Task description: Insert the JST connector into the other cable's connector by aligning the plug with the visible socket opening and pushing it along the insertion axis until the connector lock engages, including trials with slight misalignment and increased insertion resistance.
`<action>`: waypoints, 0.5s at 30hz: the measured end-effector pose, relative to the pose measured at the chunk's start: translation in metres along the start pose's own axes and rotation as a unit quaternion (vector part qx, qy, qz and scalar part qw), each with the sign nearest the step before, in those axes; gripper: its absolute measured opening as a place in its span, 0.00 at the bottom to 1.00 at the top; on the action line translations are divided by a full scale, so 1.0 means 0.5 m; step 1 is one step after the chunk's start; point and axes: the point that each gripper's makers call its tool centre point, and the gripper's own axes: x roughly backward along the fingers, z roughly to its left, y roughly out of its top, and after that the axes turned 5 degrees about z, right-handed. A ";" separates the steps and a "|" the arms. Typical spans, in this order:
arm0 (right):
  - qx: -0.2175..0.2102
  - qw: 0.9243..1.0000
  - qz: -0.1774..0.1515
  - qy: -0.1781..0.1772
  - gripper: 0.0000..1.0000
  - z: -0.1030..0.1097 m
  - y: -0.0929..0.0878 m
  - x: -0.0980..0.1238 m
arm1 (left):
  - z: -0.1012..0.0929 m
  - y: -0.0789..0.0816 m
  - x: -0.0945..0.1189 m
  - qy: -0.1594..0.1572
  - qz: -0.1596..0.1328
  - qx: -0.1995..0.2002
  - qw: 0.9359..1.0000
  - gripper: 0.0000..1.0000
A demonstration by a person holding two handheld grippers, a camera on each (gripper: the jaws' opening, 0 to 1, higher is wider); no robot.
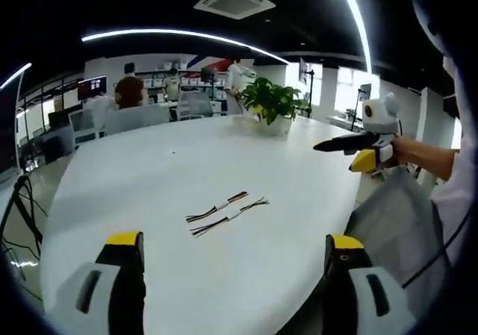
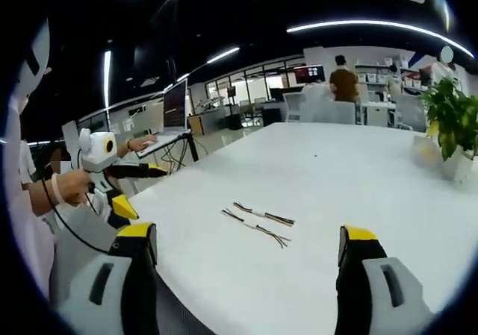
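Two short multicoloured wire cables with white connectors (image 1: 226, 213) lie side by side, nearly parallel, on the wide white desk (image 1: 179, 163), I think laid ready for picking. My left gripper (image 1: 233, 275) and right gripper (image 2: 250, 264) hang back, jaws wide, holding nothing. The left gripper view shows a potted green plant (image 1: 270, 100) past the cables; the right gripper view shows an open laptop (image 2: 173, 111) beside the desk.

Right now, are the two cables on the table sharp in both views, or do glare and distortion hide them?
Left gripper view: the cables are small and soft, connector details unreadable; the white table bends from fisheye distortion, and ceiling light strips glare overhead. Right gripper view: the cables are likewise soft, with no glare on them; the plant at the edge looks stretched.
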 end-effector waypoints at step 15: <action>-0.013 1.000 0.001 0.000 1.00 0.000 -0.012 -0.001 | 0.011 0.002 0.002 0.028 -0.003 -0.025 0.999 0.96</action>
